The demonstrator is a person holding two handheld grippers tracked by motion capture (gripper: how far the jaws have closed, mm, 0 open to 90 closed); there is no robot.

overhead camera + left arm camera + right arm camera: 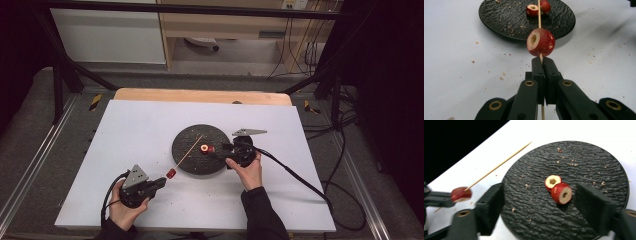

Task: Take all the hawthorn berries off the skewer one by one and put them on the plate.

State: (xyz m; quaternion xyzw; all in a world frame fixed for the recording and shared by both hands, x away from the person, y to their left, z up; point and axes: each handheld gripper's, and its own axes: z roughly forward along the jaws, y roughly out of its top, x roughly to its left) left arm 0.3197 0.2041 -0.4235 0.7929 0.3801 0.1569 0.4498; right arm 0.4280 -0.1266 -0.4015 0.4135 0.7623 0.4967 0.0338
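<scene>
On the white bench [150, 200] the left claw [161, 182] is clamped tight on the lower end of a thin wooden skewer [189, 150], its two black jaws pressed together with the stick pinched between them, as the left gripper view shows plainly [541, 60]. Just beyond the jaw tips a red cored fruit [540, 42] — it looks like a hawthorn berry, hollowed through the middle — sits threaded on the skewer, off the plate and over the bench [171, 173]. From there the skewer slants up and away over the round black textured plate [187, 145], its free tip above the plate's far part. The right claw [218, 151] is over the plate's right side, held by a hand in a dark sleeve; its jaws stand apart, with nothing pressed between the pads. In the right gripper view the two jaws flank a pair of cored red fruits [561, 193] lying on the plate — one turned with its pale cut face and hole upward [552, 181], the other on its side just in front, the two touching. Neither jaw touches them. Small crumbs lie scattered on the plate and on the bench around it
</scene>
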